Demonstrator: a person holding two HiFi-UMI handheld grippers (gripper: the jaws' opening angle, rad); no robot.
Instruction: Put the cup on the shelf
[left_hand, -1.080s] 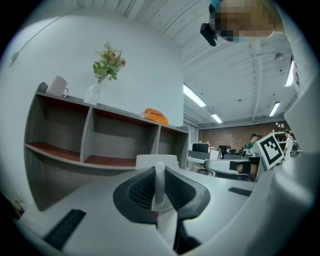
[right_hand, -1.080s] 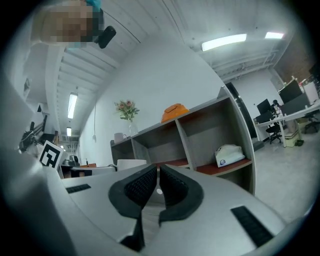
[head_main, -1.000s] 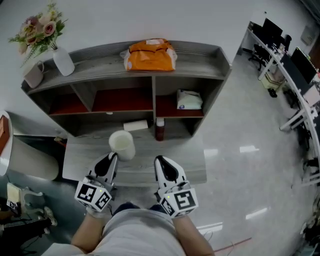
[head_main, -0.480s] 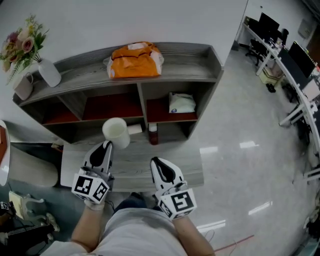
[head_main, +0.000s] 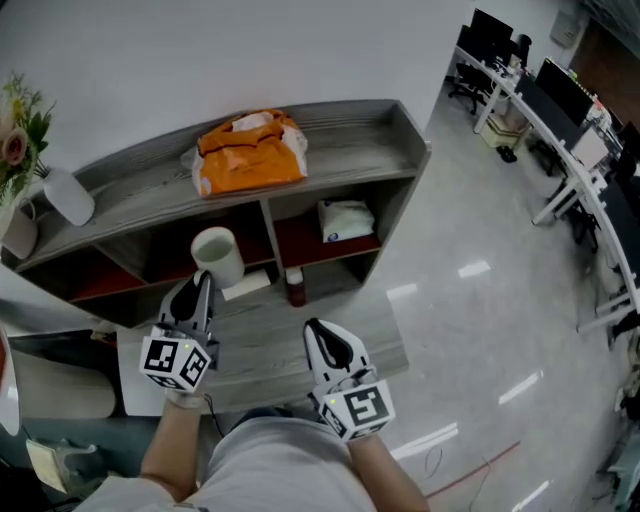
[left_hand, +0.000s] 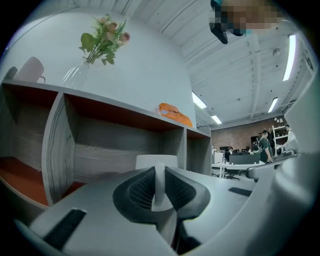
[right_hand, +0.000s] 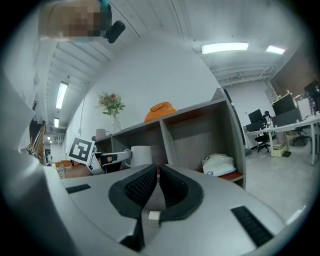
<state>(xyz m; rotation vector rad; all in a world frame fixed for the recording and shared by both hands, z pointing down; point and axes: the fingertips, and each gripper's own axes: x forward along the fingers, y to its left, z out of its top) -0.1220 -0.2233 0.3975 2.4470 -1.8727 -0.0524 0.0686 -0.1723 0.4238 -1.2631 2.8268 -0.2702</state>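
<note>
A white cup hangs in the air in front of the grey shelf's middle compartment. My left gripper is shut on the cup's wall from below; in the left gripper view the white wall stands pinched between the dark jaws of the left gripper. My right gripper hovers over the low grey ledge, jaws shut with nothing in them. In the right gripper view, the right gripper points at the shelf, and the cup shows to its left.
An orange bag lies on the shelf top, with a vase and a mug at its left end. A white pouch fills the right compartment. A brown bottle and a white box sit at the shelf's foot.
My left gripper has lifted the cup off the low ledge and carried it up toward the middle compartment. The right gripper has stayed low and shut.
</note>
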